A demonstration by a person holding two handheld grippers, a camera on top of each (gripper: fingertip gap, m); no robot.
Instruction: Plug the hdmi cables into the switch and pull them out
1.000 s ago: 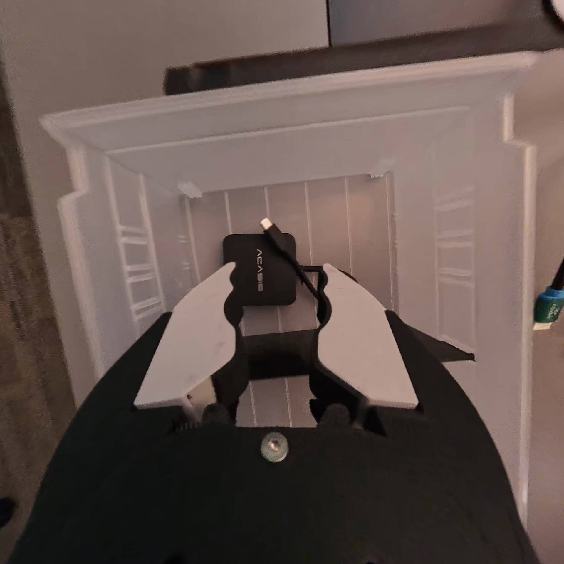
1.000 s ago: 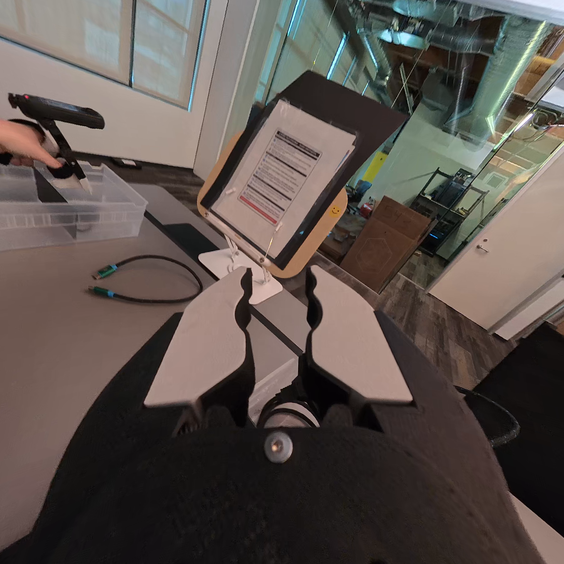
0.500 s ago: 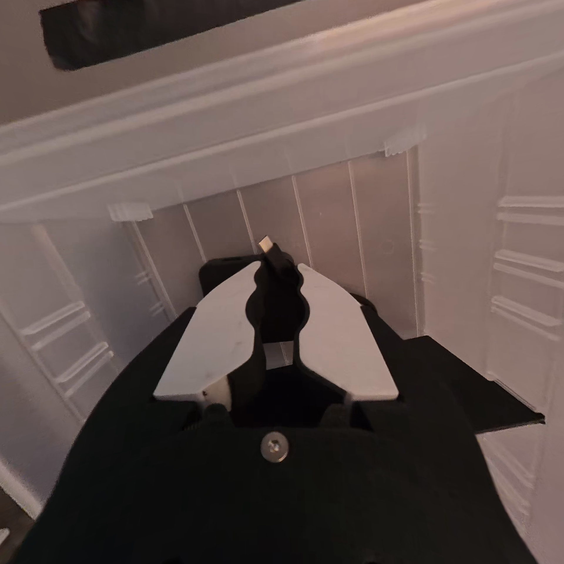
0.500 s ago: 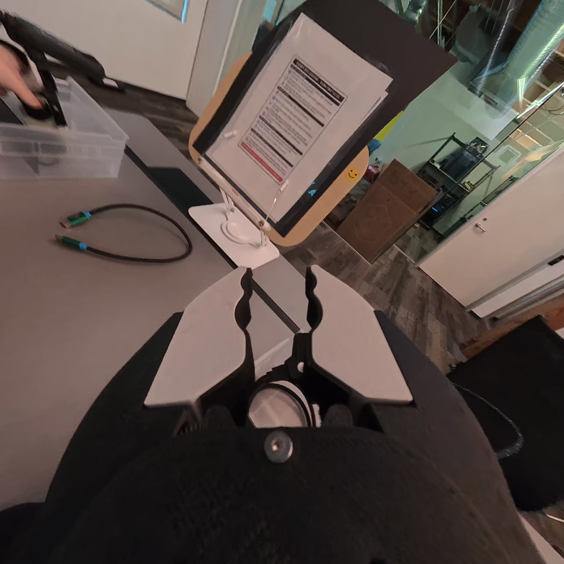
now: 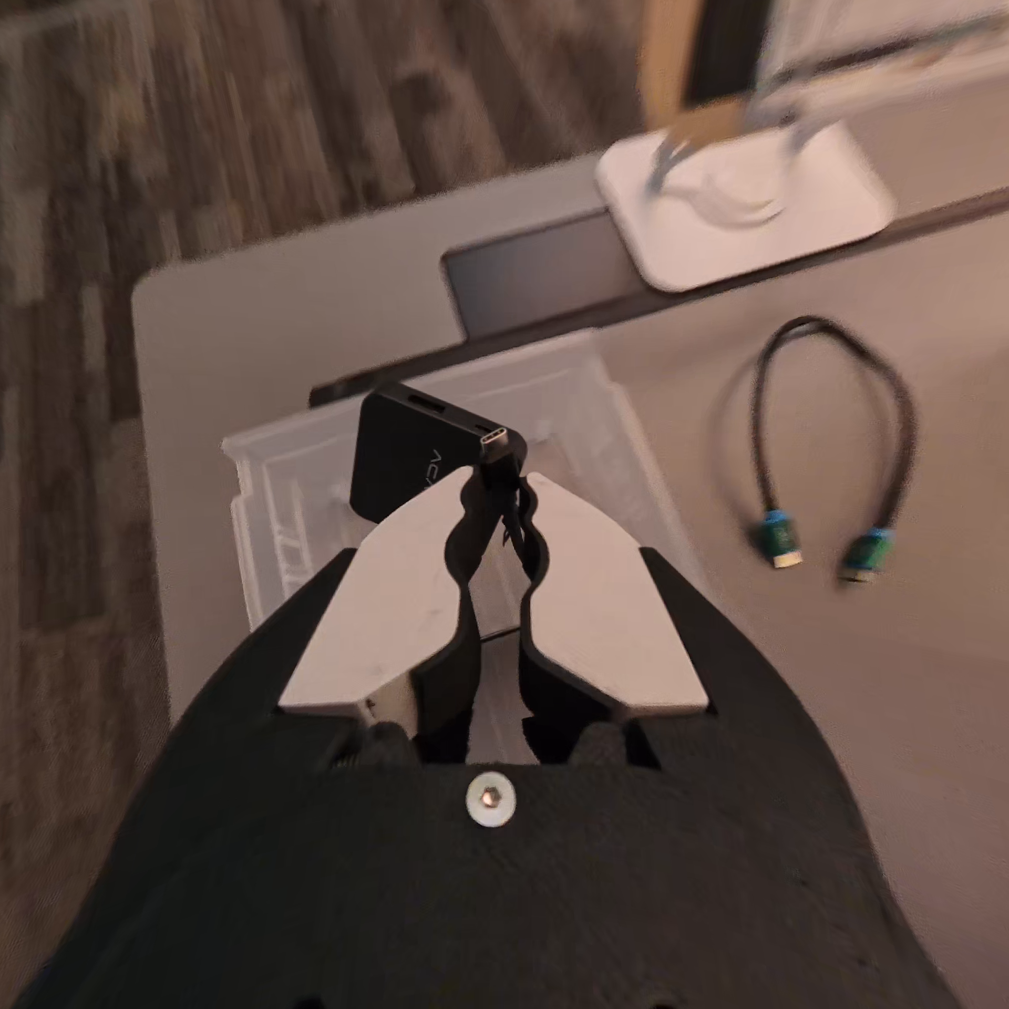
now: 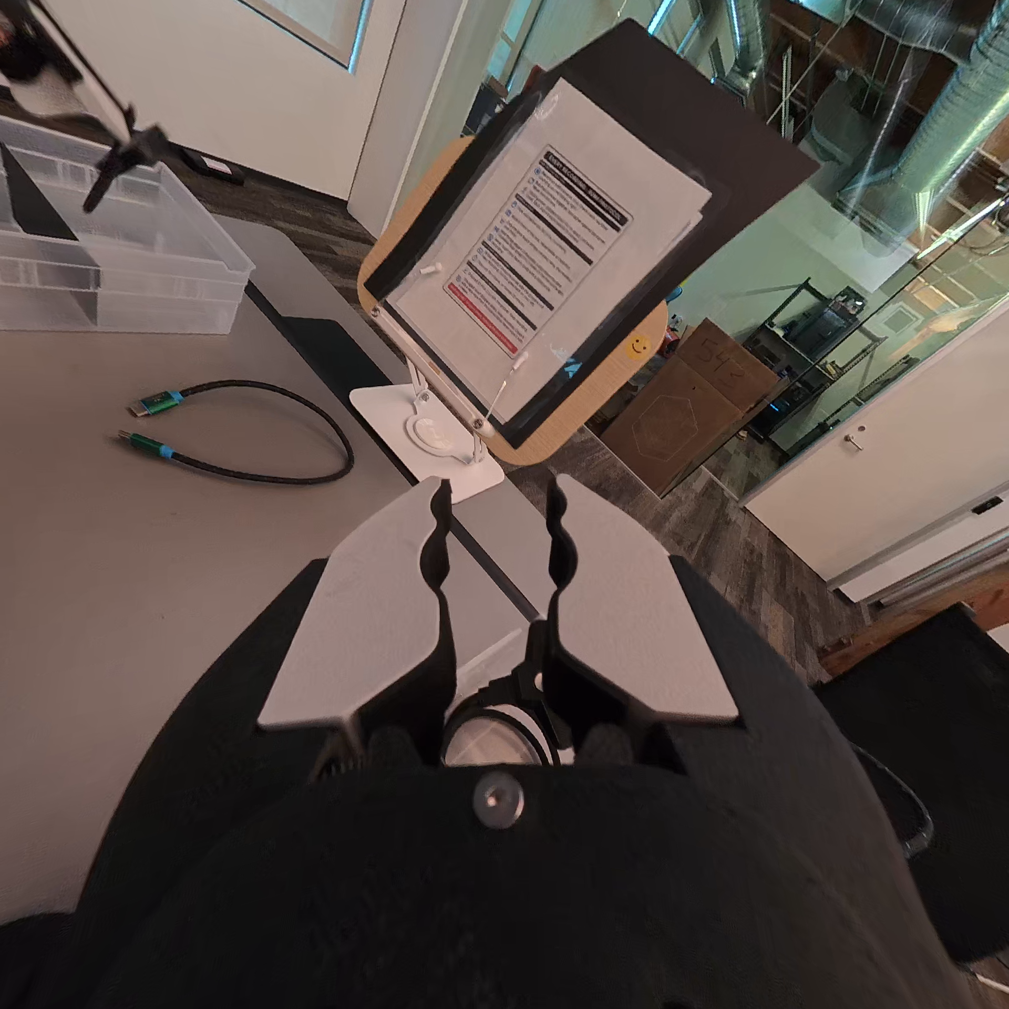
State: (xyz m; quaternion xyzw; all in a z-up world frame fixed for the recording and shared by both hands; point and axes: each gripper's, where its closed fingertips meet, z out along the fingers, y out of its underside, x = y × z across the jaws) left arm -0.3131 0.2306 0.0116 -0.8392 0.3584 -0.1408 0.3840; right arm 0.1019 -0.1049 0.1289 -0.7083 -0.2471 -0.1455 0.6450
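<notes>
The table (image 6: 109,546) carries a clear bin (image 6: 164,262) and, nearby, the looped cable (image 5: 835,437). Above the bin, the left gripper (image 5: 494,480) has its jaws pinching the switch (image 5: 409,458). The right gripper (image 6: 497,486) has its jaws spread, empty.

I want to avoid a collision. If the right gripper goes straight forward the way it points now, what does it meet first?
Probably the white base of the document stand, just beyond the open right gripper. The HDMI cable lies off to its left, outside that line. Depth is hard to judge here.
</notes>
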